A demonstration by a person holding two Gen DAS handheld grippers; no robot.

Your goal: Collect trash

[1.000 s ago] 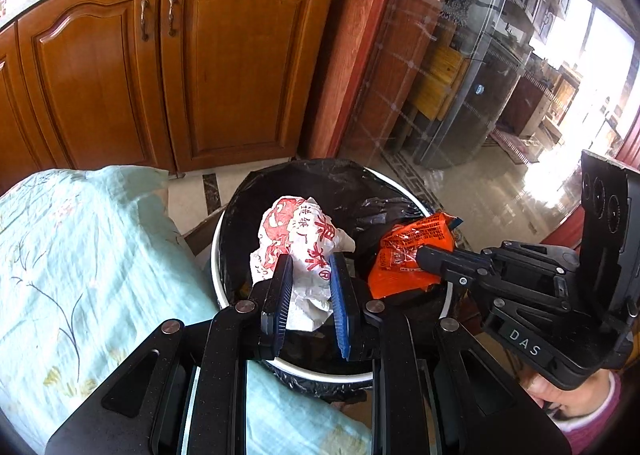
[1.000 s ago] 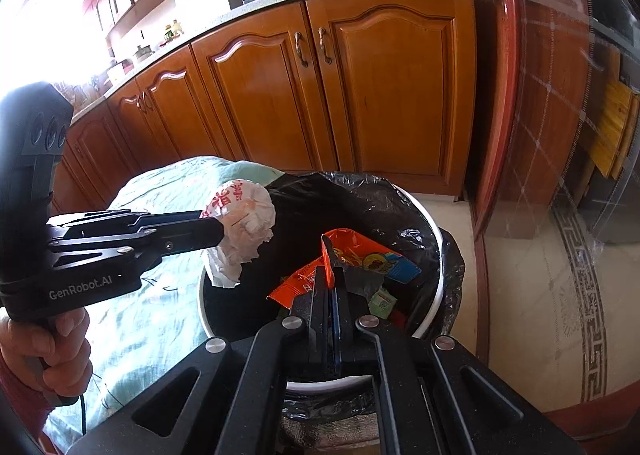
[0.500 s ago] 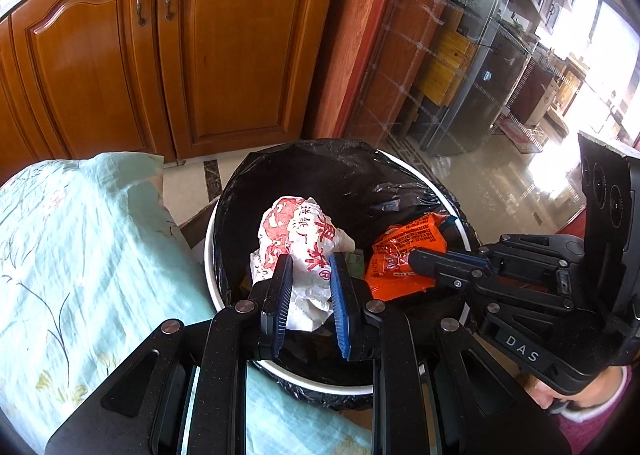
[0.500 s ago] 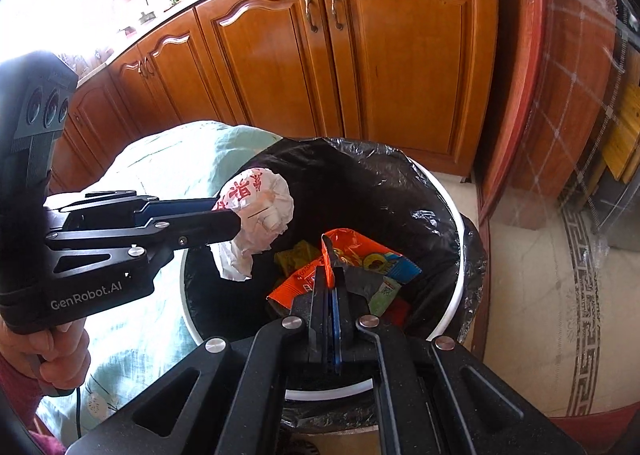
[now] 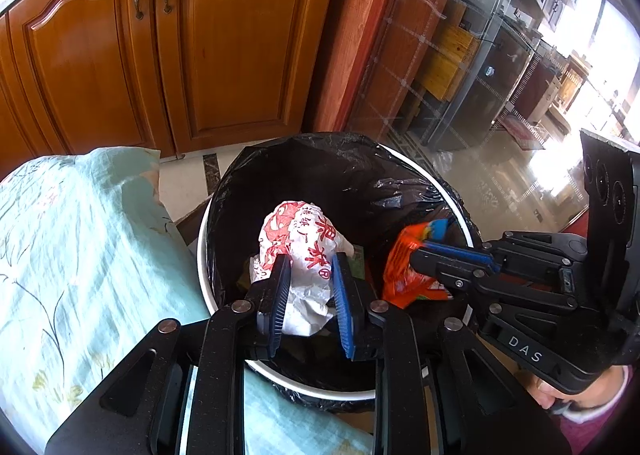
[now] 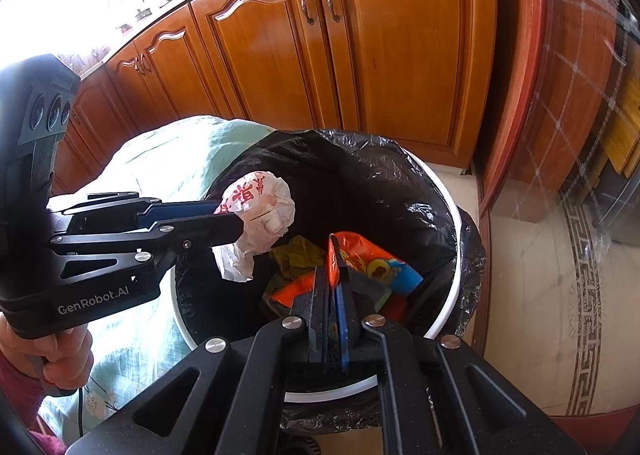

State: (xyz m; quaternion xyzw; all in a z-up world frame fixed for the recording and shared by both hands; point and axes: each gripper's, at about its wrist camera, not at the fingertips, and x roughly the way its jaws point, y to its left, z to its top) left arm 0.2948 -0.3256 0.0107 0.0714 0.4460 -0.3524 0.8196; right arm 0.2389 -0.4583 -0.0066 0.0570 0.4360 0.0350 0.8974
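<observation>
My left gripper is shut on a crumpled white wrapper with red print and holds it over the open mouth of the trash bin, which is lined with a black bag. In the right wrist view the same left gripper and white wrapper show at the left. My right gripper is shut on an orange snack packet and holds it inside the bin's rim. The right gripper and orange packet also show in the left wrist view. A yellow-green wrapper lies in the bin.
A table with a light blue floral cloth touches the bin on the left. Brown wooden cabinet doors stand behind it. A red post and glass partition stand to the right, over a tiled floor.
Both grippers have moved forward and lower over the bin with their trash still held. The bin now fills more of both views.
</observation>
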